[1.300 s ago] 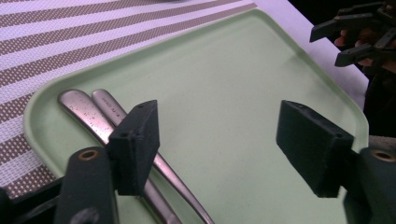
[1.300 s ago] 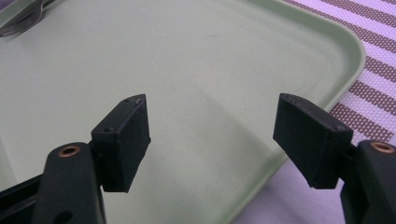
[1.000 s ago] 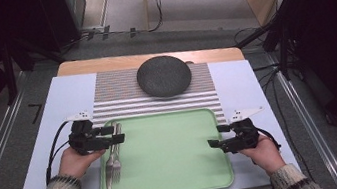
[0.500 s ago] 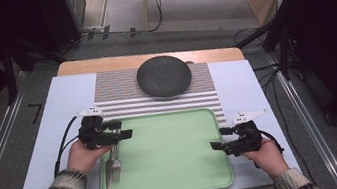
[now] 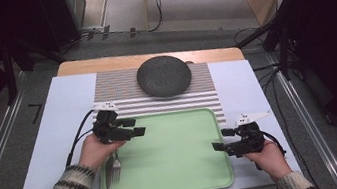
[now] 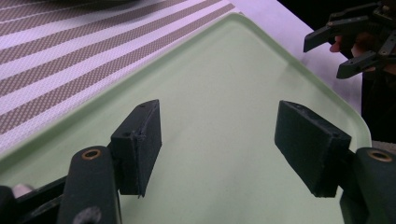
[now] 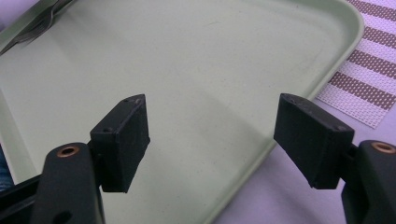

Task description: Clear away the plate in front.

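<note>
A pale green tray [image 5: 174, 149] lies at the near middle of the table. Forks [image 5: 113, 171] rest along its left side, partly under my left hand. My left gripper [image 5: 137, 129] hovers over the tray's back left part and points right. It is open with nothing between its fingers, and its jaws have just been closing a little. In the left gripper view, bare tray [image 6: 224, 70] lies beyond the left gripper [image 6: 217, 135]. My right gripper [image 5: 217, 147] stands open and empty at the tray's right edge, pointing left. In the right gripper view, tray [image 7: 210, 56] lies beyond the right gripper [image 7: 210, 135].
A dark round plate [image 5: 164, 76] sits on a striped placemat [image 5: 120, 89] behind the tray. A white sheet [image 5: 62, 140] covers the table. The forks [image 7: 46, 21] lie at the tray's far side in the right gripper view. The right gripper [image 6: 327, 57] is in the left gripper view's top right corner.
My left gripper has moved to the right, from the tray's left rim to above its back left part. The right gripper has stayed in place.
</note>
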